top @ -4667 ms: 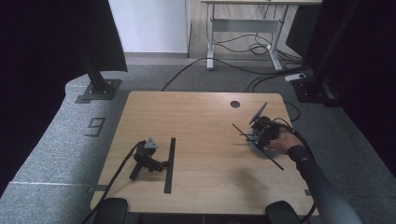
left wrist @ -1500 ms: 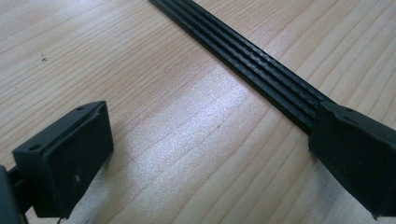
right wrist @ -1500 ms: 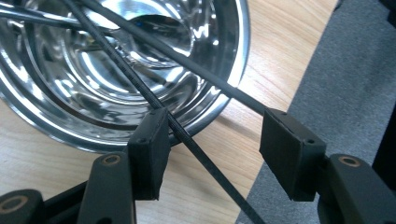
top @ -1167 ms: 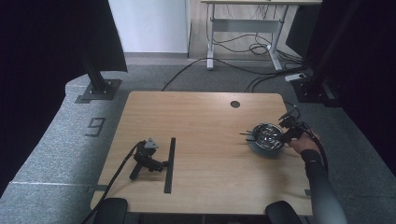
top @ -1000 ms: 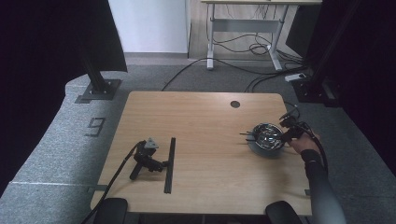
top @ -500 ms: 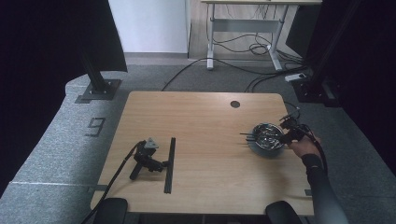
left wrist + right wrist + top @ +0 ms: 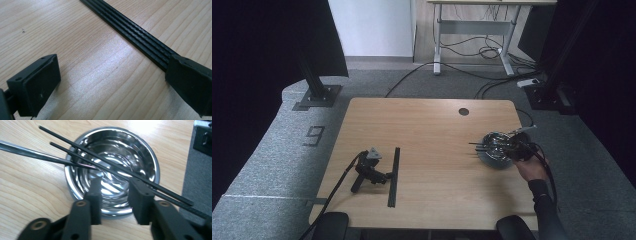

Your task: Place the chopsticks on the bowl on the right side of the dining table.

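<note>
A shiny steel bowl (image 7: 493, 149) (image 7: 150, 152) stands near the table's right edge. Two black chopsticks (image 7: 477, 145) (image 7: 100, 157) and a metal rod (image 7: 30, 153) rest across its rim. My right gripper (image 7: 518, 150) (image 7: 116, 182), held in a hand, hovers at the bowl's near rim. Its jaws have just been closing, but a gap remains and nothing is between the pads. The chopsticks pass behind the right-hand jaw. My left gripper (image 7: 379, 175) (image 7: 110, 75) lies unheld on the table, jaws wide apart, one jaw against a long black ribbed strip (image 7: 393, 175) (image 7: 130, 35).
The wooden table (image 7: 427, 125) has a round cable hole (image 7: 463, 111) at the back right. Grey floor mats surround it. A black stand base (image 7: 317, 95) is at the far left, and a desk frame with cables stands behind.
The right hand has drawn back a little from over the bowl toward the table's right edge, and its jaws have narrowed. The chopsticks stay across the bowl. The left gripper has not moved.
</note>
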Motion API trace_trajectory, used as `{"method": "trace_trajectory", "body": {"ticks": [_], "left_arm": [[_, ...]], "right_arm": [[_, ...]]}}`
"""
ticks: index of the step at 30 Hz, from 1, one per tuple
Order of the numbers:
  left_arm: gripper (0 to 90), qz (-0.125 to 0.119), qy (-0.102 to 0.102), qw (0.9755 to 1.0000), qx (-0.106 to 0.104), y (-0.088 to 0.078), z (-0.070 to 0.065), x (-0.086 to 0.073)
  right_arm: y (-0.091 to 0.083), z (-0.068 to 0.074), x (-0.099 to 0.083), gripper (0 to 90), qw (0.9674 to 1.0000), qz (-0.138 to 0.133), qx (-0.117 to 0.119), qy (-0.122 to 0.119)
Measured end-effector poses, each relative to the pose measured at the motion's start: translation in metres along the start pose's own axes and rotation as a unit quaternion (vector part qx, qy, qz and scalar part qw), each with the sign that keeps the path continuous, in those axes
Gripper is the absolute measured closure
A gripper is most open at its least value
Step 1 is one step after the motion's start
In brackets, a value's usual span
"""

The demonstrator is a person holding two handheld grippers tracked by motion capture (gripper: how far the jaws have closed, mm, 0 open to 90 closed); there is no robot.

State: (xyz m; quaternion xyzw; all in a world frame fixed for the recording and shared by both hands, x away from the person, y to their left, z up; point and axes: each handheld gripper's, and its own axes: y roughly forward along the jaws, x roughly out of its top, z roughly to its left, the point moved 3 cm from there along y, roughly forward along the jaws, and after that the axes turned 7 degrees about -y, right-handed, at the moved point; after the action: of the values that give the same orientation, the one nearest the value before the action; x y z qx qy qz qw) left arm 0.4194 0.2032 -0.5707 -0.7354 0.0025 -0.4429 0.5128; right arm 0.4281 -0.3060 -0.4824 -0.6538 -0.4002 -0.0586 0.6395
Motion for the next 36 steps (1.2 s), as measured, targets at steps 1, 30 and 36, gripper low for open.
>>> {"method": "trace_trajectory", "body": {"ticks": [1, 30, 36], "left_arm": [[0.0, 0.0, 0.0, 1.0, 0.0, 0.0, 0.0, 0.0], [0.0, 0.0, 0.001, 1.0, 0.0, 0.0, 0.0, 0.0], [0.0, 0.0, 0.001, 1.0, 0.0, 0.0, 0.0, 0.0]], "right_arm": [[0.001, 0.002, -0.001, 72.1, 1.0, -0.006, 0.003, 0.002], [0.048, 0.015, -0.014, 68.4, 0.9941, -0.09, 0.012, 0.058], [0.038, 0.01, -0.017, 58.1, 0.9927, -0.103, 0.003, 0.063]]}}
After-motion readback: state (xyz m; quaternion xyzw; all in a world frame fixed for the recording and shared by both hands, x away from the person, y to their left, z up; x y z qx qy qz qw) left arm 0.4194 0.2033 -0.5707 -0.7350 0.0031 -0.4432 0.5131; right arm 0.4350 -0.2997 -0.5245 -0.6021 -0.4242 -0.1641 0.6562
